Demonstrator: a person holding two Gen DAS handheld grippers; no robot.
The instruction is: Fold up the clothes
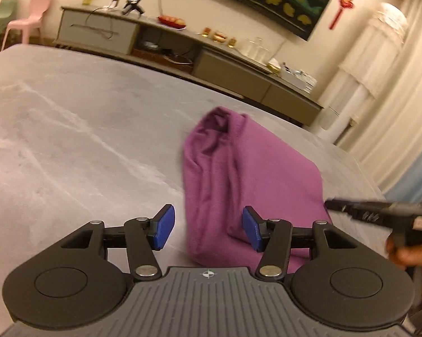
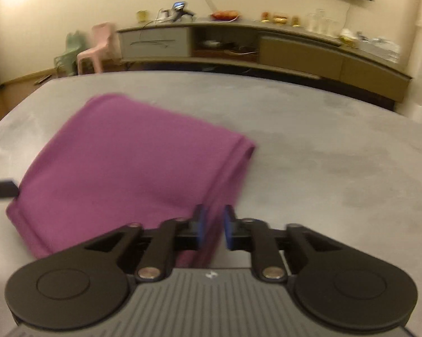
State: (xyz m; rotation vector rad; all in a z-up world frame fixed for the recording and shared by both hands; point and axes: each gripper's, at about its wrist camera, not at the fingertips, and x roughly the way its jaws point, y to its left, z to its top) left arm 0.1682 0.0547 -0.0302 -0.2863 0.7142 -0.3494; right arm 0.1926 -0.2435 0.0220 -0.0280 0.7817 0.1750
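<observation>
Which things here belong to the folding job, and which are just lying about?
Job: purple garment; left gripper; right gripper; grey table.
Lying about: pink chair; green chair; sideboard; fruit plate.

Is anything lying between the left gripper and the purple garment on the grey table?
Nothing visible does. The left gripper is open right at the near edge of the purple garment, with only bare grey table beside it. The right gripper sits at the garment's opposite corner, not in the path.
</observation>
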